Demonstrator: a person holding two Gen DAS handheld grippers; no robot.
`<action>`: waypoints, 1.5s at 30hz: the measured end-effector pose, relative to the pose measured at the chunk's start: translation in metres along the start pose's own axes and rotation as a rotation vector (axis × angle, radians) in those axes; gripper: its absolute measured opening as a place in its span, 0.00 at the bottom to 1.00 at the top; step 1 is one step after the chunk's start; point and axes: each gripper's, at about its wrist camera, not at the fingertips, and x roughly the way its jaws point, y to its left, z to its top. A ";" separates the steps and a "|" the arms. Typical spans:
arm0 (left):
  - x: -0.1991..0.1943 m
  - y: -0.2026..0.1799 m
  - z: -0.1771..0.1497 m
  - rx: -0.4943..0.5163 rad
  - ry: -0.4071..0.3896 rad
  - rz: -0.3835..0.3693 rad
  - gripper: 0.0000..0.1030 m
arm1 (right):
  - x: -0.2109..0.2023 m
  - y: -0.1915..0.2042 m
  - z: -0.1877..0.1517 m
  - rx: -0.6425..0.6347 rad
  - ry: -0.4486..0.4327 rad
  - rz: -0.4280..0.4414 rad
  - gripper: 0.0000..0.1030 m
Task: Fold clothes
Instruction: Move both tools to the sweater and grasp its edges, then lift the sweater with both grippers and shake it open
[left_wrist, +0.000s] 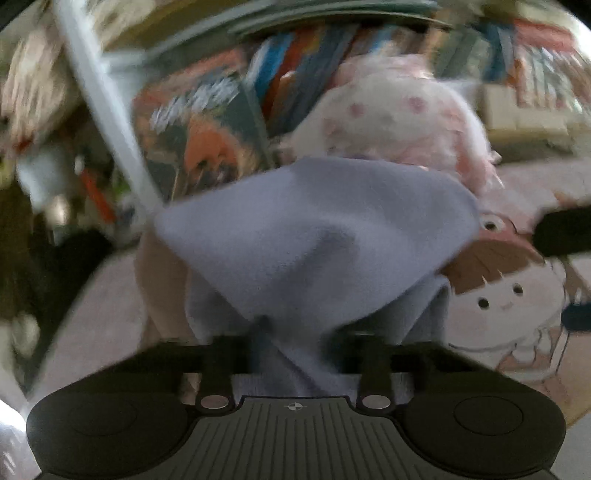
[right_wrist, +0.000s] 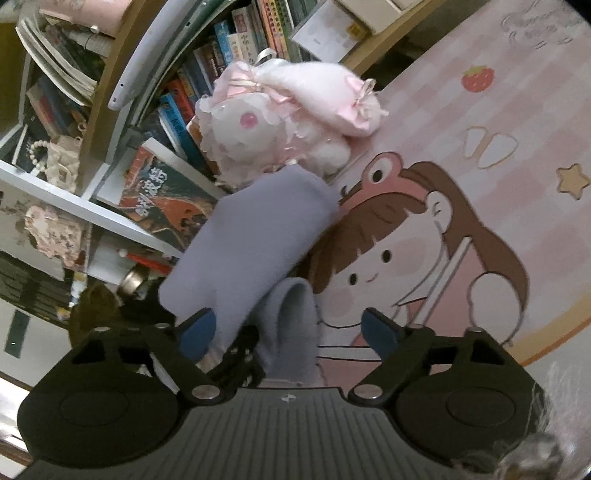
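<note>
A lavender fleece cloth (left_wrist: 314, 240) hangs lifted above the desk, draped over my left gripper (left_wrist: 280, 325) and hiding its fingertips. The fabric bunches to a pinch there, and the gripper is shut on it. In the right wrist view the cloth (right_wrist: 258, 229) runs from the plush toy down between my right gripper's blue pads (right_wrist: 380, 328). My right gripper (right_wrist: 290, 328) stands open around a fold of the cloth without squeezing it. The left gripper (right_wrist: 240, 350) shows there as a black tip clamped on the cloth's lower edge.
A pink and white plush toy (right_wrist: 288, 110) lies just behind the cloth against a row of books (right_wrist: 207, 74). A pink desk mat (right_wrist: 480, 184) with a cartoon girl spreads to the right. White shelf boards (right_wrist: 74, 199) hold clutter at the left.
</note>
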 end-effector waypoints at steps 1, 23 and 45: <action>-0.002 0.005 0.000 -0.025 0.008 -0.011 0.08 | 0.001 0.000 0.000 0.008 0.006 0.012 0.77; -0.138 0.018 -0.031 0.117 -0.131 -0.196 0.07 | -0.003 -0.033 -0.017 0.361 -0.004 0.186 0.12; -0.187 0.158 0.021 -0.461 -0.351 -0.782 0.07 | -0.083 0.208 0.070 -0.293 -0.179 0.562 0.11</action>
